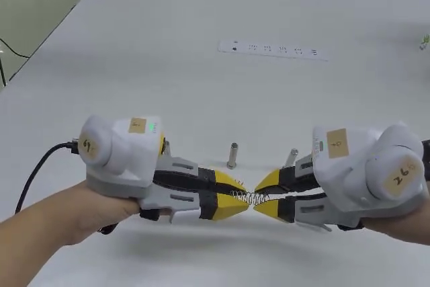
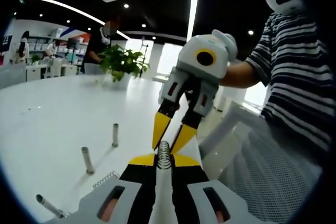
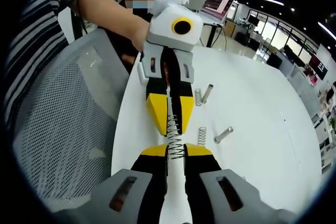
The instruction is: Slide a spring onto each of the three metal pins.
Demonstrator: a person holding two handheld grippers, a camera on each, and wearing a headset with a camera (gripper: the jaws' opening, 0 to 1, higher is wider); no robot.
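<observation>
the held spring (image 1: 252, 198) hangs in the air, caught at both ends. the left hand-held gripper (image 1: 236, 196) is pinched together on one end and the right hand-held gripper (image 1: 263, 197) on the other, tips facing tips and close to touching. the coils between them look pulled open, so the first risk sits right here: if the two draw further apart, the spring may stretch out of shape or pop free of one pair of jaws. from there it could drop past the near edge of the tabletop (image 1: 201, 78), which runs just below the tips. no pin can be made out inside the coil, so i judge it not yet threaded. just beyond the tips stands an upright pin (image 1: 232, 155). a second pin (image 1: 292, 158) sits behind the right hand-held gripper, and a careless swing could knock either over. a nearer loose spring (image 3: 202, 135) and a farther loose spring (image 3: 198, 96) lie by the pins and could roll if nudged.
</observation>
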